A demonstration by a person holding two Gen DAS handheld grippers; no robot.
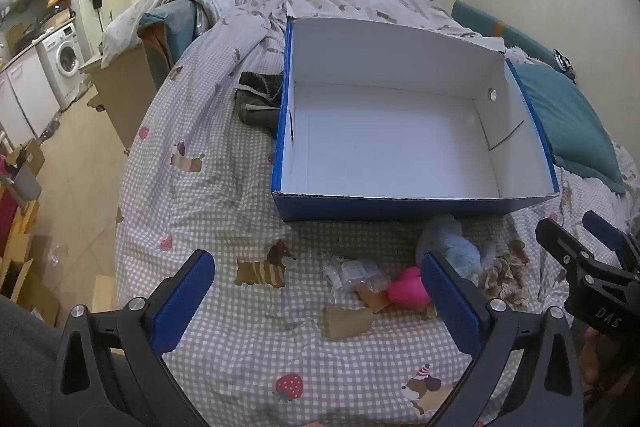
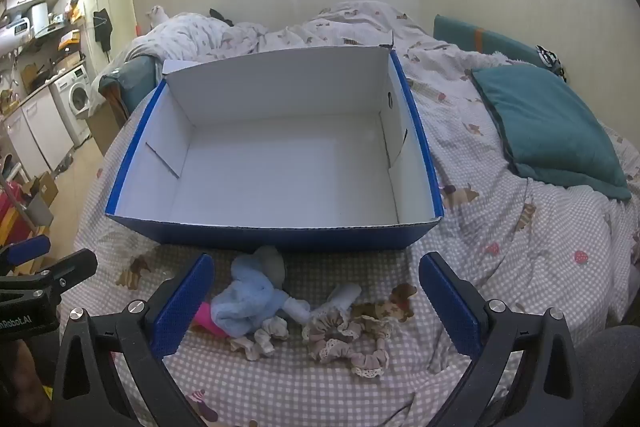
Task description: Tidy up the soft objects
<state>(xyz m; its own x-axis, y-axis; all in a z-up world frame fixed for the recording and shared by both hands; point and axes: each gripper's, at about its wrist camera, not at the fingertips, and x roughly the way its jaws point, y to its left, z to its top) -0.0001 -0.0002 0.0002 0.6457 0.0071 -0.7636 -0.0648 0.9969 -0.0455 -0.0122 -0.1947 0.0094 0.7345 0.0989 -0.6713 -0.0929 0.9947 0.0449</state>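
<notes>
A blue cardboard box [image 1: 360, 205] [image 2: 280, 239] with a white, empty inside stands on the checked bedspread. In front of it lies a pile of soft things: a light blue plush toy [image 2: 250, 297] [image 1: 460, 251], a pink heart-shaped piece [image 1: 408, 291] [image 2: 208, 319], beige lace scrunchies [image 2: 344, 335] [image 1: 506, 275], a tan fabric piece [image 1: 346, 321] and a clear plastic packet [image 1: 352, 273]. My left gripper [image 1: 318, 289] hovers open over the packet and tan piece. My right gripper [image 2: 316, 293] hovers open above the plush and scrunchies. Neither touches anything.
A teal pillow [image 2: 552, 131] [image 1: 568, 123] lies right of the box, a rumpled duvet [image 2: 320, 23] behind it. A dark olive cloth [image 1: 256, 103] sits by the box's left wall. The bed's left edge drops to a floor with cardboard boxes [image 1: 24, 283]; a washing machine [image 1: 64, 61] stands beyond.
</notes>
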